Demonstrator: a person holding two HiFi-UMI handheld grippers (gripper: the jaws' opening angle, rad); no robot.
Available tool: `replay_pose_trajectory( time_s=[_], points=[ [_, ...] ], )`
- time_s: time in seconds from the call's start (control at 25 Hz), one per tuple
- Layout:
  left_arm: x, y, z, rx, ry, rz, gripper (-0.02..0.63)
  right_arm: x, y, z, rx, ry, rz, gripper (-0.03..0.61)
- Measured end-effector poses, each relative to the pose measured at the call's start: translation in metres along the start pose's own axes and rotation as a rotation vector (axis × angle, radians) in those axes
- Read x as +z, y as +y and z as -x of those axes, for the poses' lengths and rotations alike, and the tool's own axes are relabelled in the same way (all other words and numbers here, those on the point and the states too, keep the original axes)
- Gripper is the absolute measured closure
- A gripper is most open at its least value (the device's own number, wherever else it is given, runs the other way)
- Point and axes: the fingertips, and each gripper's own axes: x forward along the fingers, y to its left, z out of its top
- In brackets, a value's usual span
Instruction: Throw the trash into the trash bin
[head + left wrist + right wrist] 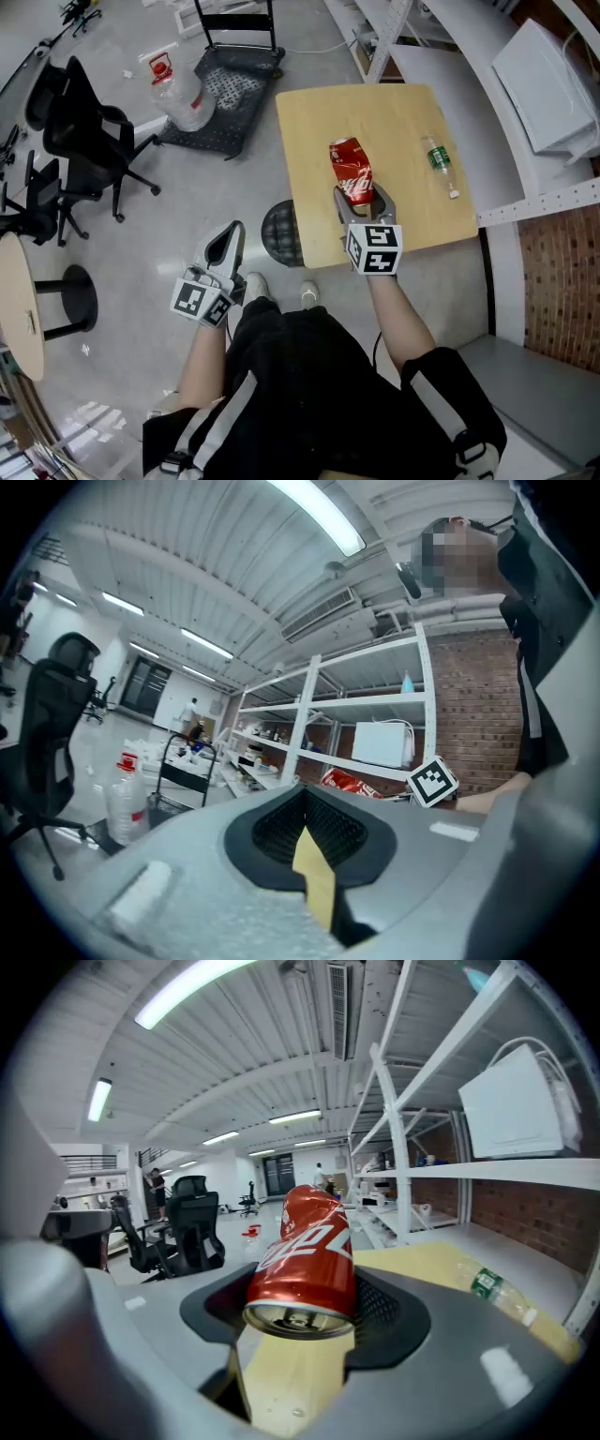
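A crumpled red soda can [352,170] hangs just above the square wooden table [403,117], near its front edge, and my right gripper [364,199] is shut on its near end. In the right gripper view the can [305,1255] sits tilted between the black pads [389,1312], its open end toward the camera. A clear plastic bottle with a green label [441,165] lies on the table's right side. A dark mesh trash bin [278,232] stands on the floor, partly under the table's left front corner. My left gripper [232,234] hovers over the floor left of the bin, shut and holding nothing.
Black office chairs [89,141] stand at the left, with a round table [19,300] at the left edge. Beyond the wooden table a platform cart [225,94] has a big water jug [178,89] lying beside it. White shelving with a white box [544,84] runs along the right.
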Motion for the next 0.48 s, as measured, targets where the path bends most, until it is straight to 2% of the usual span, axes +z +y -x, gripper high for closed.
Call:
replay_pose_trajectory(
  time_s=[0.24, 0.48],
  points=[
    [0.025, 0.046, 0.085, 0.247, -0.114, -0.037, 0.614, 0.021, 0.093, -0.013, 0.225, -0.029, 0.068, 0.288],
    [0.043, 0.085, 0.174, 0.368, -0.190, -0.053, 0.614, 0.035, 0.194, -0.010, 0.388, -0.072, 0.160, 0.288]
  ],
)
